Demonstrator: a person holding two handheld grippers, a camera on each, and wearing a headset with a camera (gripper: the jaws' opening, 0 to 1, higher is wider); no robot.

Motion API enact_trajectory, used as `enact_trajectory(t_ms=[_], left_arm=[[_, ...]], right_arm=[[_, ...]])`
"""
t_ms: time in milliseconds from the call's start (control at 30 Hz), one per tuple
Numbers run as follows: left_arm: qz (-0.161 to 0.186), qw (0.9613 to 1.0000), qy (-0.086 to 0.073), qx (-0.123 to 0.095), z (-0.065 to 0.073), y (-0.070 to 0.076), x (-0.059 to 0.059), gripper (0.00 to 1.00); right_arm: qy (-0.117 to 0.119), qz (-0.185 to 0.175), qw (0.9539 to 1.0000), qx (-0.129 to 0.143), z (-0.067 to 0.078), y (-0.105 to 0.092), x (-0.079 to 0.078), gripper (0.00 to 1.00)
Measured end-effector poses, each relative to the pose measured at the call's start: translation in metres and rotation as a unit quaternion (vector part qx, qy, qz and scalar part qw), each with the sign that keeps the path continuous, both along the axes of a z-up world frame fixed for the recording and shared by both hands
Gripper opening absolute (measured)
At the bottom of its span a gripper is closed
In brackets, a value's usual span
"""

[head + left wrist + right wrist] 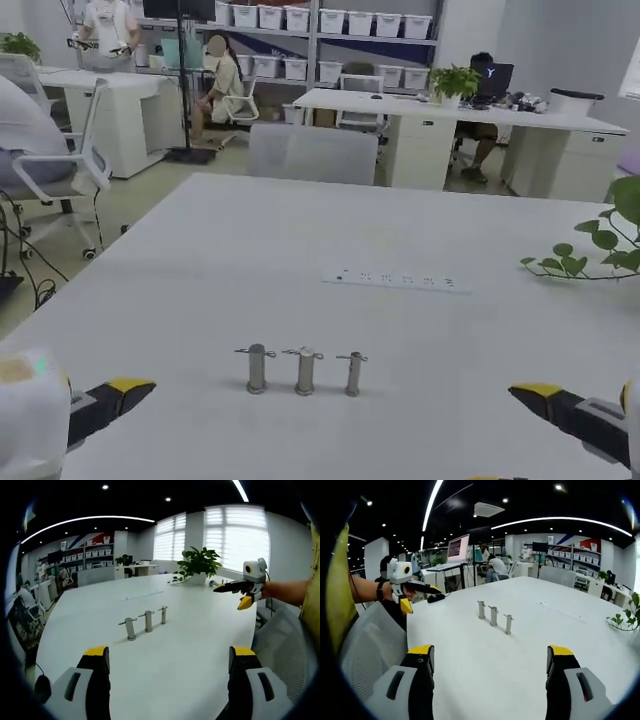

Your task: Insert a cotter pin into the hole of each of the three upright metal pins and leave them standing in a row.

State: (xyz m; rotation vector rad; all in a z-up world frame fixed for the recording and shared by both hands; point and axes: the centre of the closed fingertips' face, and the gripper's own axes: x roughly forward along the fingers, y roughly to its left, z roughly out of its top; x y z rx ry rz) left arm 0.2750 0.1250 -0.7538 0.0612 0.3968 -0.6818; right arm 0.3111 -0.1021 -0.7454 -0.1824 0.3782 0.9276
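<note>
Metal pins [304, 372] — three, upright (each cotter-pinned)

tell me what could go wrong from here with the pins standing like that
1. The three metal pins stand close together in a row on the table with nothing bracing them; a nudge to one may topple its neighbours.
2. The cotter pins stick out sideways at the tops; the open left gripper or right gripper could snag one if it moves in carelessly.
3. Whether each cotter pin is fully through is too small to tell.
</note>
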Motion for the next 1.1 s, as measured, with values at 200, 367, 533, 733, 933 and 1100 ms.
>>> enact_trajectory(t_ms=[200,367,533,733,933,1100], left_arm=[[0.004,1.0,0.006,0.004,-0.005,0.006,0.003,1.0],[0.003,0.9999,0.01,-0.001,-0.009,0.001,0.008,1.0],[0.004,0.9998,0.017,-0.002,-0.015,-0.001,0.008,1.0],[0.005,0.9998,0.018,-0.002,-0.016,-0.001,0.008,1.0],[0.009,0.9998,0.018,-0.008,-0.015,0.0,0.011,1.0],[0.007,0.9998,0.018,-0.008,-0.016,-0.001,0.012,1.0]], right_arm=[[-0.005,-0.006,1.0,0.003,0.002,0.001,0.005,0.95],[-0.005,-0.011,0.9999,0.004,0.002,0.0,0.008,0.94],[-0.001,-0.009,1.0,-0.001,-0.003,-0.002,0.007,0.93],[0.004,-0.012,0.9999,0.0,-0.009,-0.002,0.006,0.93],[0.005,-0.015,0.9999,0.0,-0.009,-0.004,0.005,0.93],[0.004,-0.016,0.9999,0.004,-0.007,-0.002,0.007,0.92]])
